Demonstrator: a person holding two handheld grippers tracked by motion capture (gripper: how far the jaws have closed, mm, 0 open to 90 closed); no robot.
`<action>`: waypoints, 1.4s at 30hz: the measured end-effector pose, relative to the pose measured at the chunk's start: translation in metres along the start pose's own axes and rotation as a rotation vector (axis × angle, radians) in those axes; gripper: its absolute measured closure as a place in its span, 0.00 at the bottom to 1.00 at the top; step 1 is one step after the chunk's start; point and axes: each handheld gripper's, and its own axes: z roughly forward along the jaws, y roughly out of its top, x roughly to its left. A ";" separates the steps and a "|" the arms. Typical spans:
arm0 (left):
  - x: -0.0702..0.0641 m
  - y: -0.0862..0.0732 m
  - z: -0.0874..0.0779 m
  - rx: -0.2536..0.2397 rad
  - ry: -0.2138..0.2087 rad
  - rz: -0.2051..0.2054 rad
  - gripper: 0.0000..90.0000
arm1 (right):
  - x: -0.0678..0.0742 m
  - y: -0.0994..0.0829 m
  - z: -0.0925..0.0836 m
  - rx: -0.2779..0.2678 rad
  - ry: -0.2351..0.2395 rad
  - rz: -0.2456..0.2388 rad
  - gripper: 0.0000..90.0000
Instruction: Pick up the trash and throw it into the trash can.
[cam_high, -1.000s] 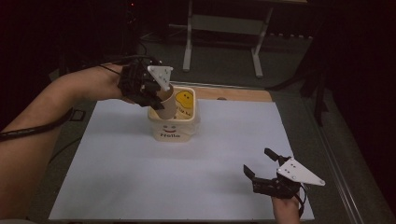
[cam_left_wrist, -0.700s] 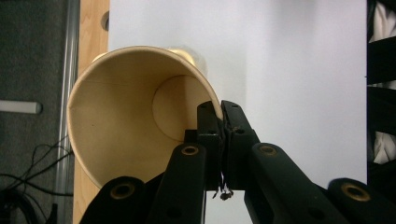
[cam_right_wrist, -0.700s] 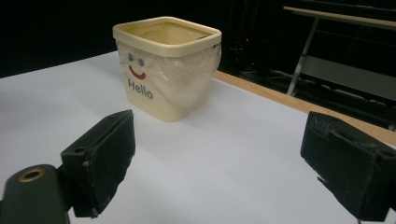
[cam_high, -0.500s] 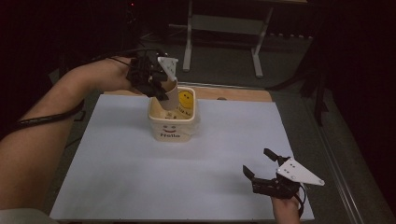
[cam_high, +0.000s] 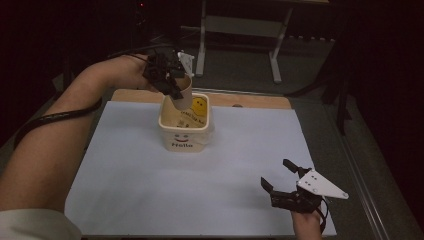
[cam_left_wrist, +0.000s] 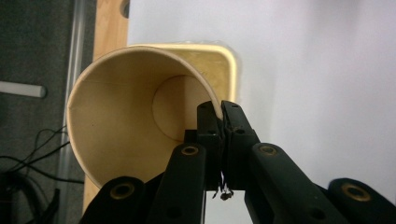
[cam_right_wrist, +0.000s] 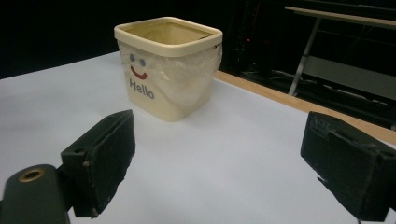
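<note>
High view: left gripper (cam_high: 172, 90) pinching brown paper cup (cam_high: 184, 92) by rim, hanging tilted over cream square plastic tub (cam_high: 183, 131) (far edge of white sheet (cam_high: 125, 180)).

Left gripper view: jaws pressing cup wall.

Right gripper view: right gripper (cam_right_wrist: 219, 163) resting spread, open sheet ahead.

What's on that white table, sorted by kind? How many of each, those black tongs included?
Paper cups: 1, pinched at its rim by the left tongs
Square tubs: 1, with "Hello" and a smiley on it
Tongs: 2, the left ones and the right tongs, which are open
Total: 4
</note>
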 end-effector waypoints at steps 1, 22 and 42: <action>0.001 0.001 0.001 0.003 -0.002 0.003 0.99 | 0.000 0.000 0.000 0.000 0.000 0.001 0.11; 0.010 0.001 -0.001 -0.019 0.067 -0.166 0.45 | 0.000 0.000 0.002 0.014 0.016 -0.003 0.11; -0.044 -0.054 -0.003 -0.155 0.032 -0.284 0.11 | 0.003 0.001 0.003 0.019 0.020 -0.011 0.11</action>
